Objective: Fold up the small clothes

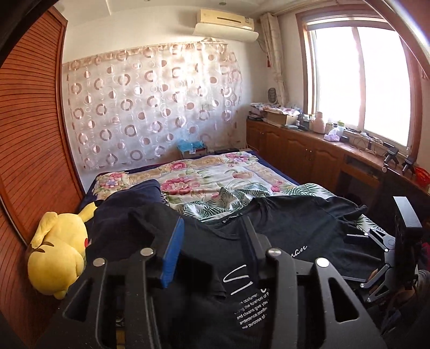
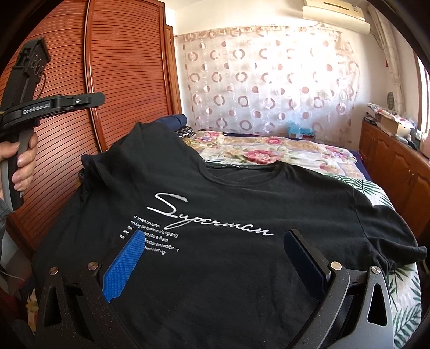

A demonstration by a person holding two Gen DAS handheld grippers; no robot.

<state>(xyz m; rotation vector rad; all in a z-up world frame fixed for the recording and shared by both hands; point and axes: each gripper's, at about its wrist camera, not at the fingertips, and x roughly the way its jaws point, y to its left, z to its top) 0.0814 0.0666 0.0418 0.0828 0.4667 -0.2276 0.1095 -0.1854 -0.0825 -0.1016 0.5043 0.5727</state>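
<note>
Lying front-up on the floral bed cover, the black cotton T-shirt with white script has one side lifted. The left gripper is clamped on this fabric, probably to fold it over. The right gripper hovers above with jaws apart.

You're in a home bedroom: a bed with a floral cover, a louvered wooden wardrobe, a wall air conditioner above a circle-print curtain, a sunny window, low wooden cabinets cluttered with household bits, and a yellow plush toy at the bed's edge.
</note>
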